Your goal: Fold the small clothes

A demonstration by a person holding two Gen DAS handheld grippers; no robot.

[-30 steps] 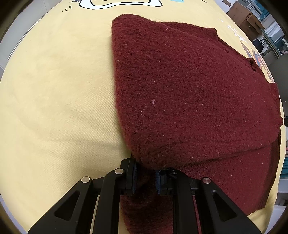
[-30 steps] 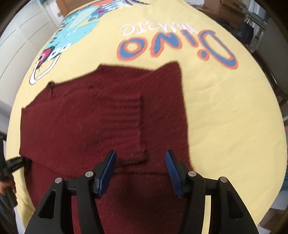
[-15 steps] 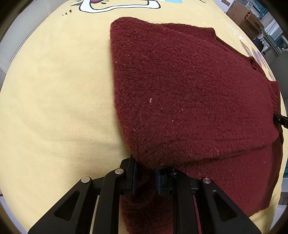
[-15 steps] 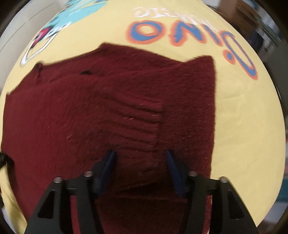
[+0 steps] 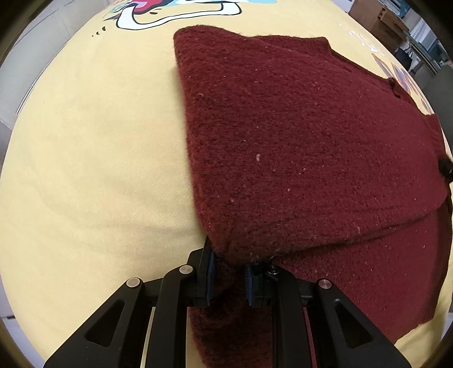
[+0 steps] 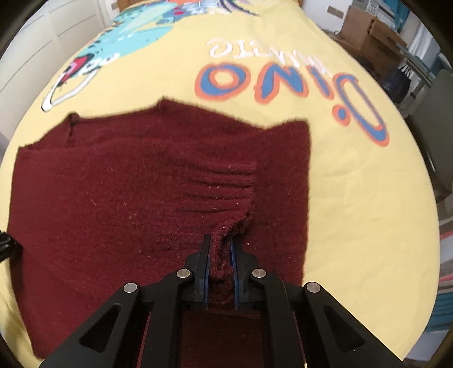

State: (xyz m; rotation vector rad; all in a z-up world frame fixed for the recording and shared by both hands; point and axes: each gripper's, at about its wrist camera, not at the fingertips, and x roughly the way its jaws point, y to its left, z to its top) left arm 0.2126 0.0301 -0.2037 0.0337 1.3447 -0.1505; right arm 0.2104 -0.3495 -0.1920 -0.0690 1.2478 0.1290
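Both tongs (image 5: 228,278) (image 6: 220,271) pinch the maroon sweater (image 5: 311,141) on a yellow printed cloth (image 6: 354,184).

The left gripper (image 5: 228,267) points steeply down at a yellow cloth (image 5: 93,169). Its blue pads (image 5: 211,276) clamp a bunched corner of a dark red sweater (image 5: 305,136). From the clamped corner, a folded upper layer spreads up and to the right over a lower layer, which shows at lower right. A cartoon print (image 5: 170,12) runs along the cloth's far edge. Cardboard boxes (image 5: 379,17) stand at upper right.
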